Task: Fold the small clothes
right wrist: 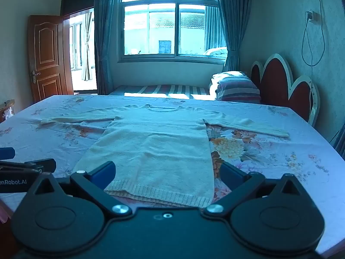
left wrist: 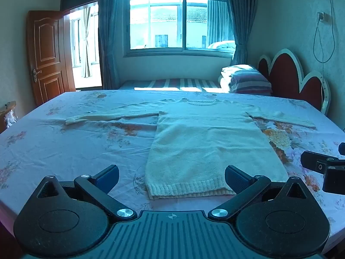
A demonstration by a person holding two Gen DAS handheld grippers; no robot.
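Note:
A cream knit sweater (left wrist: 207, 138) lies flat on the floral bedsheet (left wrist: 64, 146), neck far, ribbed hem near, both sleeves spread sideways. It also shows in the right wrist view (right wrist: 155, 142). My left gripper (left wrist: 171, 178) is open, hovering just above the hem near the bed's front edge. My right gripper (right wrist: 168, 174) is open, also over the hem, toward its right corner. The right gripper shows at the right edge of the left wrist view (left wrist: 323, 166); the left gripper shows at the left edge of the right wrist view (right wrist: 23, 168).
A second bed with a striped sheet (left wrist: 172, 84) and stacked pillows (left wrist: 245, 82) stands behind, by a red headboard (left wrist: 289, 77). A window (left wrist: 179, 21) with curtains is on the far wall. A wooden door (left wrist: 47, 56) stands open at left.

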